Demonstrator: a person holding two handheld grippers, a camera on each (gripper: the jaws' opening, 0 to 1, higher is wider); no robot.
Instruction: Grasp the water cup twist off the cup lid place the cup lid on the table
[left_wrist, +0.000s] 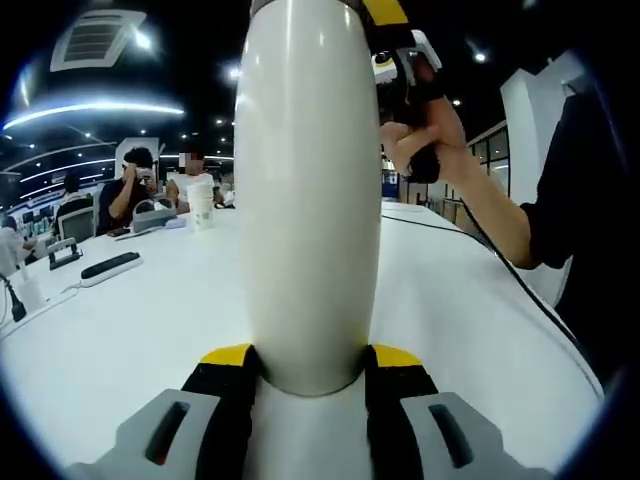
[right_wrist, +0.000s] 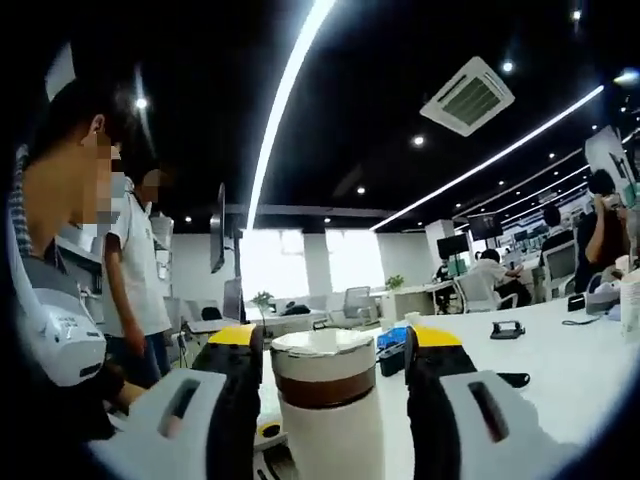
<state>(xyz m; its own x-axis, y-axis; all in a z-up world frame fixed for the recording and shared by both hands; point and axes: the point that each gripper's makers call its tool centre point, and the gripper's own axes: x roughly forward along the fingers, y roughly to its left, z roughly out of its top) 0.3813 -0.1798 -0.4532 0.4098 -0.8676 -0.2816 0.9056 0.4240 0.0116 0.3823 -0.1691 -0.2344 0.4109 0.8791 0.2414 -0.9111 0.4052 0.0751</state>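
A tall white water cup (left_wrist: 308, 200) stands upright on the white table (left_wrist: 130, 330), filling the middle of the left gripper view. My left gripper (left_wrist: 310, 355) is shut on its lower body, a yellow-tipped jaw pressed on each side. My right gripper (left_wrist: 395, 40), held in a person's hand, sits at the cup's top. In the right gripper view the white cup lid (right_wrist: 323, 350) with a brown band under it lies between the jaws of my right gripper (right_wrist: 335, 340). The left jaw is close against the lid, while a narrow gap shows at the right jaw.
Several people sit at the table's far left end near a paper cup (left_wrist: 201, 205) and a black power strip (left_wrist: 110, 267). A black cable (left_wrist: 440, 225) runs along the right edge. Two people stand at the left of the right gripper view; a small black device (right_wrist: 507, 330) lies on the table.
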